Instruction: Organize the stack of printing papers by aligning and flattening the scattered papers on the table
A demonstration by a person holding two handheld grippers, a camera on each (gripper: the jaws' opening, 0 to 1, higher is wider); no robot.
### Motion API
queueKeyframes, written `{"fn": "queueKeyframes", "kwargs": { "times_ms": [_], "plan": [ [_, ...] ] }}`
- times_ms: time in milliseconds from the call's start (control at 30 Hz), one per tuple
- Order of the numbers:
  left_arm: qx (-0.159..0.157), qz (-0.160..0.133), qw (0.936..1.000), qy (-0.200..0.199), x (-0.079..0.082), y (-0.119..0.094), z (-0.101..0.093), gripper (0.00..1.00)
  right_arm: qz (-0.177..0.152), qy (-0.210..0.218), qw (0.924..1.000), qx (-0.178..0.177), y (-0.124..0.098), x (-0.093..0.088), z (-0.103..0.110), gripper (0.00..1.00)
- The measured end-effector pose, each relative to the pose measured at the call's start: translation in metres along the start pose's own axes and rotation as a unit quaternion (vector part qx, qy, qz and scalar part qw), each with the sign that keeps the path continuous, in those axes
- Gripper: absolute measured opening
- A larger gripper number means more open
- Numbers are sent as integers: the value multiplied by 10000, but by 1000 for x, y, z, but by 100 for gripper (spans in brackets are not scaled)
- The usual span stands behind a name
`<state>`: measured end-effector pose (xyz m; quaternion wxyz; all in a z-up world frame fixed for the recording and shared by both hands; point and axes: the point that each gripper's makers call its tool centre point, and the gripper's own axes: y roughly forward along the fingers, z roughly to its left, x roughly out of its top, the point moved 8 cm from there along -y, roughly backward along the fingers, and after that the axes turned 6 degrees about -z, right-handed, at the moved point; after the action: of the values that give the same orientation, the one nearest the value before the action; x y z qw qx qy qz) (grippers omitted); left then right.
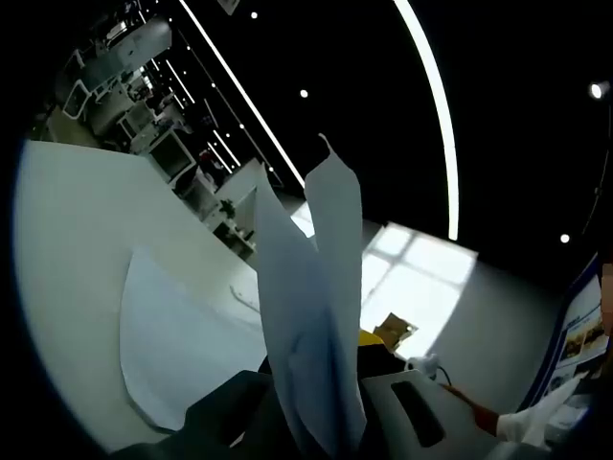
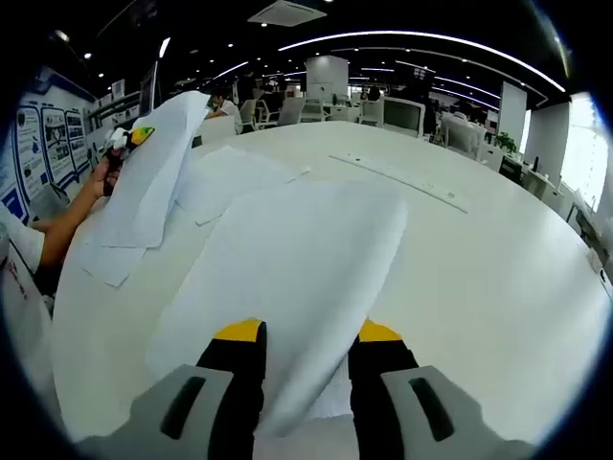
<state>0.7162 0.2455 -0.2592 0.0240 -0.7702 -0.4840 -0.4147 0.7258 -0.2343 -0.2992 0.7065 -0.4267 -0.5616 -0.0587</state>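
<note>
Hidden parts: in the left gripper view, your left gripper (image 1: 321, 422) is sitting low and dark, and the lifted sheets (image 1: 316, 316) are covering its tips, so you are not seeing the pads themselves. In the right gripper view, the near end of the flat sheet (image 2: 287, 268) is dropping out of sight between your jaws.
Left gripper: you are pinching the lifted sheets between closed jaws; they are standing up off the table (image 1: 77, 230), long axis running away from the gripper, upper ends splaying apart and curling.
Left gripper, seen from the right gripper view: your other gripper (image 2: 129, 142) is holding the lifted sheets (image 2: 153, 172) up, far left of the flat sheet; their lower edge is draping onto papers (image 2: 225, 177) lying on the table (image 2: 498, 278).
Right gripper: your right gripper (image 2: 306, 369) is straddling the flat sheet, yellow-tipped jaws standing either side of its near end; whether they are gripping it I cannot tell.
Flat sheet: it is lying on the table, long axis pointing away from you, slightly to the right.
Loose sheet: another sheet (image 1: 177, 345) is lying flat on the table left of the lifted sheets.
Surface: you are working on a broad white table.
Room: an open office with desks, monitors (image 2: 402, 115) and curved ceiling light strips (image 2: 431, 38) is stretching beyond the flat sheet; posters (image 2: 34, 134) are hanging far left.
</note>
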Motion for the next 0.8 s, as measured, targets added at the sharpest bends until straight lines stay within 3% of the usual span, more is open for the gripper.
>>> {"fn": "queueKeyframes", "kwargs": {
  "times_ms": [233, 500, 800],
  "plan": [
    [-6, -4, 10000, -5, 1, 0, 0, 6, 56, -16, 10000, 53, 3, 2, 0, 23],
    [-13, -10, 10000, -9, 0, 0, -1, 6, 4, -96, 9997, 237, 8, 4, 4, 8],
    [-15, -11, 10000, -12, 0, 0, -1, 6, -77, 168, 9995, 270, 13, 9, 6, 1]
  ]
}}
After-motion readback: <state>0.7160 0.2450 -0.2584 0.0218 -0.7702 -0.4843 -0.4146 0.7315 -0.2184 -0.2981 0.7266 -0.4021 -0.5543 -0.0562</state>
